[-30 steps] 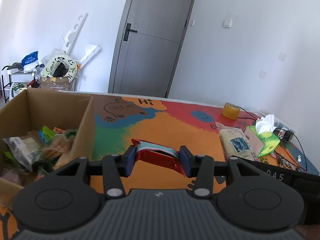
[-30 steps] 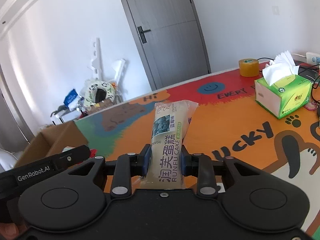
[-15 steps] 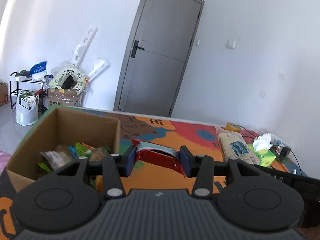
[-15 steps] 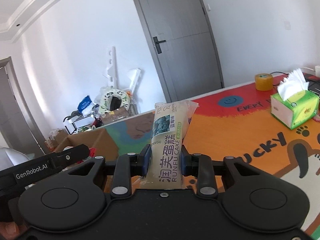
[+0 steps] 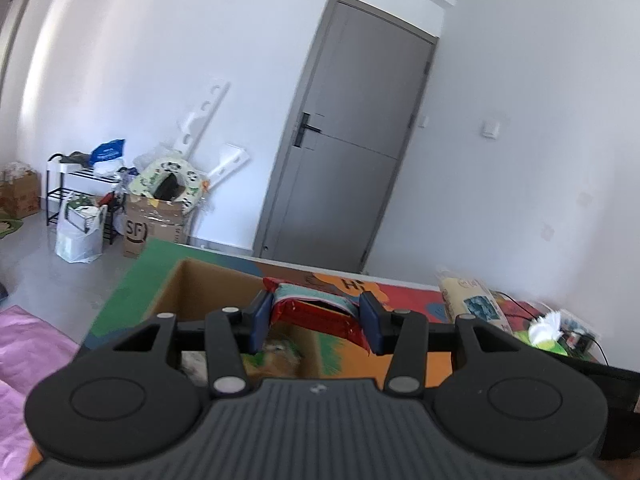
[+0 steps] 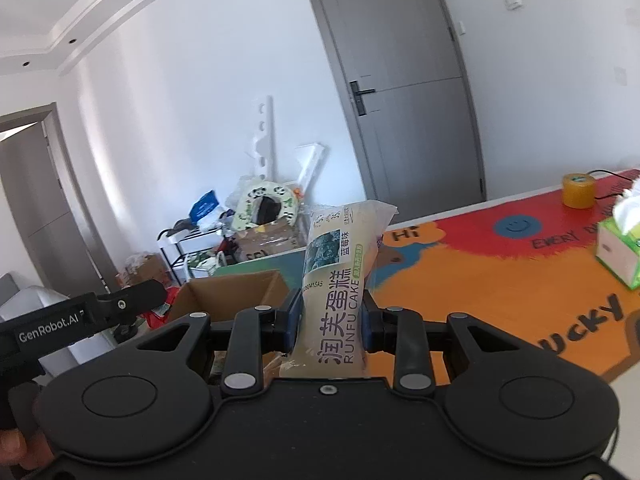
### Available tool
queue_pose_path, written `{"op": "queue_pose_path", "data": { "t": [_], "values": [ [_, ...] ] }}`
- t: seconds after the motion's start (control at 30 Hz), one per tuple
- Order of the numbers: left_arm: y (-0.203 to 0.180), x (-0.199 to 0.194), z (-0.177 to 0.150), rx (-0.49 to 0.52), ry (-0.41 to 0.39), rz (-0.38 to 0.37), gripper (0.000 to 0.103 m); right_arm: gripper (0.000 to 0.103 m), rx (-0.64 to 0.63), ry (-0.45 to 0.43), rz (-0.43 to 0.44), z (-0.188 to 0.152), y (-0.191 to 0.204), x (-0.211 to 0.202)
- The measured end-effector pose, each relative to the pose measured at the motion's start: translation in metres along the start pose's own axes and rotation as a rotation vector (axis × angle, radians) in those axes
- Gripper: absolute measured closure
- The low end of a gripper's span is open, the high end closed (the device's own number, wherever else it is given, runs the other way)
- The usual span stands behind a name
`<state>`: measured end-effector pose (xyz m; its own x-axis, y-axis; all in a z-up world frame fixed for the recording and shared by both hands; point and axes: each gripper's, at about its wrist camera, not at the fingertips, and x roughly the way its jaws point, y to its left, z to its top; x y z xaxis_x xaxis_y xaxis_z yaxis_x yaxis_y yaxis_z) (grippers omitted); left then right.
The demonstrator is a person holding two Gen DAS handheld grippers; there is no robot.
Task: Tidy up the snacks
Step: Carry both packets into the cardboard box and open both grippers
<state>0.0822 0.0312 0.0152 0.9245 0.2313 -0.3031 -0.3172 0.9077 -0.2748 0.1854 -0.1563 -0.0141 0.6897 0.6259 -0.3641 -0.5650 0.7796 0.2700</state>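
Observation:
My left gripper [image 5: 316,326] is shut on a red snack packet [image 5: 316,312] and holds it in the air above the open cardboard box [image 5: 208,288], which has several snack packs inside. My right gripper [image 6: 330,328] is shut on a pale cake packet [image 6: 340,276] printed RUNFU CAKE, held upright to the right of the same cardboard box [image 6: 236,296]. In the left wrist view the cake packet [image 5: 472,304] shows at the right. In the right wrist view the body of the left gripper [image 6: 84,320] shows at the left.
The table carries a colourful cartoon mat [image 6: 500,272]. A green tissue box [image 6: 618,252] and a yellow tape roll [image 6: 578,190] stand at its right. Beyond the table are a grey door [image 5: 344,152], a shelf and boxes with clutter [image 5: 156,200]. Pink fabric [image 5: 24,344] lies at lower left.
Both grippers have risen and moved left towards the cardboard box, each still holding its packet. The box now lies under the left gripper, and more of the floor shows.

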Motion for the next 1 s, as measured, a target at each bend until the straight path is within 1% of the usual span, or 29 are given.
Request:
{"op": "queue_pose_path", "data": {
  "t": [0.23, 0.37, 0.7, 1.0],
  "values": [
    [0.033, 0.002, 0.013, -0.031, -0.016, 0.069, 0.057, 0.073, -0.029, 0.015, 0.05, 0.005, 0.026, 0.019],
    [0.049, 0.005, 0.017, -0.047, -0.019, 0.094, 0.057, 0.073, -0.043, 0.033, 0.078, 0.007, 0.039, 0.034],
    [0.082, 0.016, 0.017, -0.09, -0.005, 0.138, 0.057, 0.073, -0.086, 0.086, 0.129, 0.006, 0.074, 0.066],
    [0.107, 0.021, 0.015, -0.122, 0.009, 0.155, 0.057, 0.073, -0.114, 0.135, 0.161, 0.003, 0.101, 0.093]
  ]
}}
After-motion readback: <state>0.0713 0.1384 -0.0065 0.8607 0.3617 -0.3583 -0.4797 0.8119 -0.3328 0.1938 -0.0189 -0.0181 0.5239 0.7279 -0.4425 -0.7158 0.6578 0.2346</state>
